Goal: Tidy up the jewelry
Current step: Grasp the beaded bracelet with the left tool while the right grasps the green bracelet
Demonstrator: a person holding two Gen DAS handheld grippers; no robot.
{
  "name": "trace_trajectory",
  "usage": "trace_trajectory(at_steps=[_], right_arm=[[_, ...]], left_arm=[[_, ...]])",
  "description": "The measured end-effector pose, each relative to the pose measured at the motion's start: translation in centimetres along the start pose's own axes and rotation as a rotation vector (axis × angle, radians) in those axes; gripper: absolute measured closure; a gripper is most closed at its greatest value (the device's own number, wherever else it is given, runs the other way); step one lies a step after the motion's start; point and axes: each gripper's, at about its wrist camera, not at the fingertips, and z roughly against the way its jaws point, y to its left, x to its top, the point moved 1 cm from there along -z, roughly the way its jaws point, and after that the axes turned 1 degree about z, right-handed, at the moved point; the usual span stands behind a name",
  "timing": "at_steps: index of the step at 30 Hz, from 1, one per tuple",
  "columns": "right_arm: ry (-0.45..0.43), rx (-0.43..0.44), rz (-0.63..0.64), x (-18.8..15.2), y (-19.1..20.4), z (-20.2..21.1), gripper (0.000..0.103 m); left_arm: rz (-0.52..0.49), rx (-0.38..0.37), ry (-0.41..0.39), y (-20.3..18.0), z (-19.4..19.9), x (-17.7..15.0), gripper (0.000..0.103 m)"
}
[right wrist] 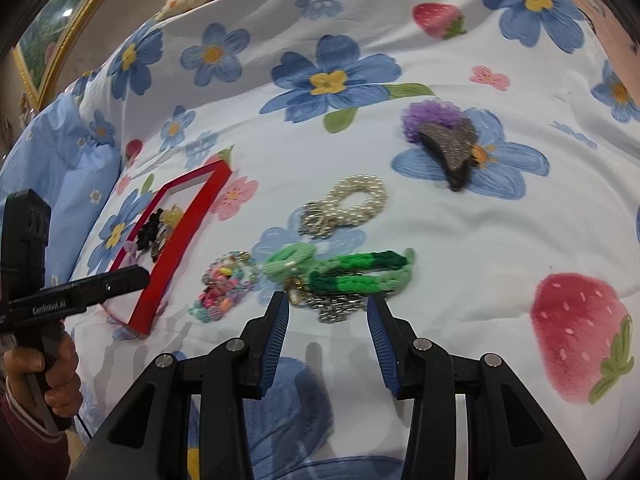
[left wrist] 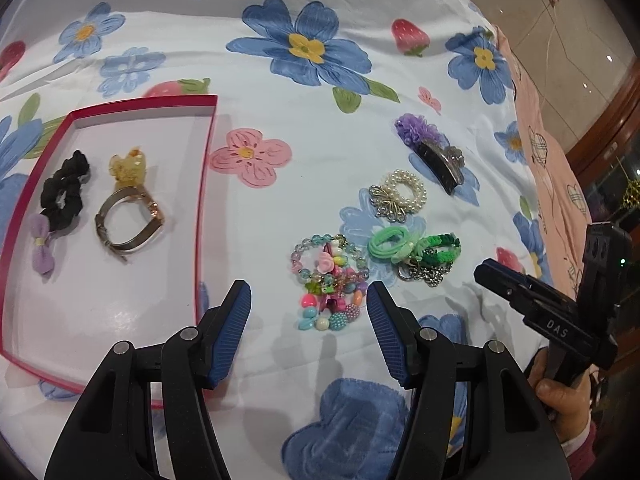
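Covering: the whole work surface is draped by a white floral sheet (left wrist: 320, 184) printed with blue and pink flowers and red strawberries; folds and wrinkles are seen across it.
Room, left-wrist view: a glossy tiled floor (left wrist: 568, 12) and dark wooden trim are seen past the sheet's right edge, where a pink patterned cloth (left wrist: 552, 168) hangs.
Room, right-wrist view: a gold-framed picture (right wrist: 52, 44) is seen at upper left, with a pale blue cushion (right wrist: 60, 168) below it.
Tray: a red-rimmed tray (left wrist: 208, 168) is laid on the sheet; a black scrunchie (left wrist: 64, 188), a lilac bow (left wrist: 42, 248), a yellow claw clip (left wrist: 128, 166) and a metal bangle (left wrist: 128, 220) are held in it.
Loose jewelry: a colourful bead pile (left wrist: 330, 280), green hair ties (left wrist: 412, 246), a pearl bracelet (left wrist: 400, 194) and a purple-flowered hair clip (left wrist: 436, 152) are spread on the sheet, right of the tray.
Left gripper (left wrist: 308, 312): jaws are spread, nothing pinched; the bead pile is seen just beyond the tips.
Right gripper (right wrist: 328, 320): jaws are spread, nothing pinched, above a silver chain (right wrist: 336, 306) beside the green ties.
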Motion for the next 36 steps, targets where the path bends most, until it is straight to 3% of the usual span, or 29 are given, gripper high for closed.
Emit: trace_trajectory(at_steps=[6,14,20,23,26,28,30,32,36], right_arm=[[-0.001,0.006,0.005,0.6,-0.1,-0.4,0.060],[0.027,-0.072,-0.044,1.0,-2.5,-2.5,0.060],[0.053,-0.082,-0.061,1.6,-3.7,-4.2,0.060],[0.060,-0.083,-0.046,1.7,-3.6,-4.9,0.061],[0.063,-0.098,-0.019,1.6,-3.3,-5.4,0.068],[0.062,-0.105,-0.001,1.5,-3.0,-5.5,0.083],[0.056,-0.107,0.004,1.6,-2.9,-5.5,0.084],[0.047,-0.110,0.007,1.6,-2.8,-5.2,0.090],[0.022,-0.101,0.000,1.7,-2.9,-4.4,0.091]], left_arm=[[-0.012,0.024,0.023,-0.2,-1.5,0.6,0.044],[-0.026,0.053,0.049,-0.1,-4.0,1.9,0.045],[-0.051,0.061,0.107,0.1,-6.8,2.7,0.062],[-0.087,0.062,0.122,-0.4,-7.5,2.5,0.063],[-0.108,0.037,0.129,-0.8,-7.5,2.4,0.070],[-0.133,0.012,0.131,-1.3,-7.5,2.3,0.088],[-0.146,-0.004,0.131,-1.7,-7.4,2.3,0.103],[-0.156,-0.002,0.119,-2.0,-7.0,2.2,0.103],[-0.152,-0.015,0.086,-2.1,-5.8,2.0,0.103]])
